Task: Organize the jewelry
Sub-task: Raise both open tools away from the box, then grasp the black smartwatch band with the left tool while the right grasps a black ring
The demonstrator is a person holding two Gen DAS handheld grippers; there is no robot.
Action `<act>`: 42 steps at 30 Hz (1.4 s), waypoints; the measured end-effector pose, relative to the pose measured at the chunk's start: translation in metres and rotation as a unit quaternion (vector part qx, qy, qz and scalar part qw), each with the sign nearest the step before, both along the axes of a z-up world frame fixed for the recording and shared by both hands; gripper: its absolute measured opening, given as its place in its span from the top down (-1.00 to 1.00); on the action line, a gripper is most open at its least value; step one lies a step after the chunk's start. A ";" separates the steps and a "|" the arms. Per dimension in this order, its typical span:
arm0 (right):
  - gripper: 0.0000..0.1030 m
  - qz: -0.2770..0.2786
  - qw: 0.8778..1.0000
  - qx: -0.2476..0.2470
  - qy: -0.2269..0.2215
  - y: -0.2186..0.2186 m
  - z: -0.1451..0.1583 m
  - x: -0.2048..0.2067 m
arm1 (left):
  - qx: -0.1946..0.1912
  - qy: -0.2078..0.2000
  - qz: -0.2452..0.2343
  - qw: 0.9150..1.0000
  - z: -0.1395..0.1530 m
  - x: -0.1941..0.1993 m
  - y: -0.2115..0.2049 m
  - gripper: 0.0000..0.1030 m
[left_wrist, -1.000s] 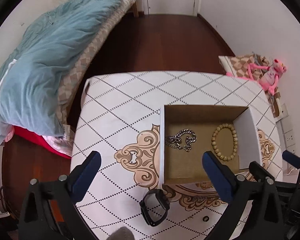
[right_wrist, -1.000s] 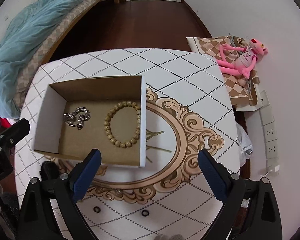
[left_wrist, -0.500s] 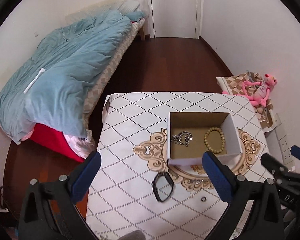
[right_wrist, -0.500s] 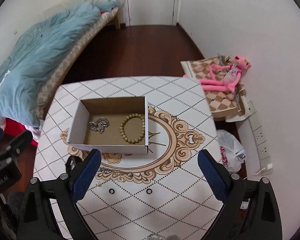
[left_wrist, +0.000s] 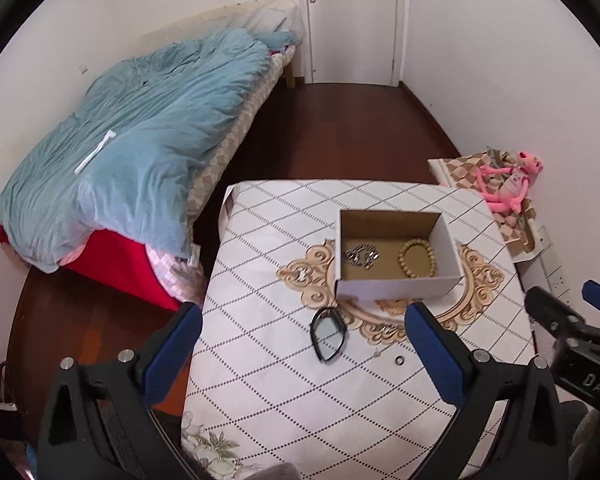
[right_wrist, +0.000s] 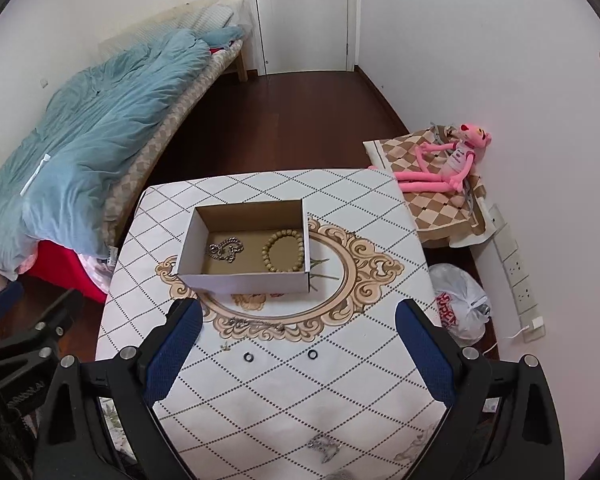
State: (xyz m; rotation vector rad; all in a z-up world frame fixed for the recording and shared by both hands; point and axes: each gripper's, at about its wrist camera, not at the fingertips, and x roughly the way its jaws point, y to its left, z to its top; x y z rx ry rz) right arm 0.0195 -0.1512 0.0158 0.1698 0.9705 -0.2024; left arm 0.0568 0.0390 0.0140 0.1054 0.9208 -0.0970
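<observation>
An open cardboard box (left_wrist: 396, 290) (right_wrist: 244, 282) stands mid-table. It holds a silver chain (left_wrist: 360, 256) (right_wrist: 225, 249) and a wooden bead bracelet (left_wrist: 417, 258) (right_wrist: 284, 250). On the table in front lie a black watch (left_wrist: 327, 334), two small black rings (right_wrist: 248, 357) (right_wrist: 311, 354), a thin silver chain (right_wrist: 254, 323) and a silver piece (right_wrist: 323, 446) near the front edge. My left gripper (left_wrist: 304, 352) and right gripper (right_wrist: 298, 348) are both open, empty, held high above the table's near side.
The table (right_wrist: 260, 392) has a white diamond-pattern cloth. A bed with a blue quilt (left_wrist: 128, 148) stands left. A pink plush toy (right_wrist: 444, 160) on a checked cushion, a plastic bag (right_wrist: 460, 306) and wall sockets are right. A dark wood floor lies beyond.
Both grippers have pulled back and up from the box, so the table looks smaller and more of the room shows. Both stay open. The jewelry has not moved.
</observation>
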 end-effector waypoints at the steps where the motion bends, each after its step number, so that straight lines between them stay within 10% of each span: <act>1: -0.91 -0.001 1.000 0.006 0.001 0.000 -0.004 -0.001 | -0.003 0.000 0.006 1.000 -0.005 -0.001 0.002 -1.00; 10: -0.89 -0.020 0.997 0.052 0.060 -0.013 -0.096 -0.005 | 0.009 0.040 0.047 0.998 -0.083 0.003 0.015 -1.00; 14: -0.33 -0.023 0.994 0.063 0.081 -0.023 -0.144 -0.002 | 0.031 0.065 0.058 0.996 -0.120 0.008 0.015 -1.00; 19: -0.11 -0.021 0.995 0.059 0.083 -0.031 -0.184 0.003 | 0.042 0.091 0.064 0.993 -0.151 0.015 0.014 -1.00; 31: 0.28 0.005 0.997 0.005 0.074 -0.013 -0.220 0.014 | 0.042 0.121 0.057 0.990 -0.182 0.023 0.013 -1.00; 36: 0.75 0.005 0.998 -0.018 0.063 -0.007 -0.221 0.015 | 0.017 0.137 0.071 0.988 -0.189 0.028 0.026 -1.00; 42: 0.75 -0.008 0.998 0.012 0.056 -0.008 -0.216 0.020 | -0.058 0.174 0.072 0.980 -0.198 0.035 0.037 -0.99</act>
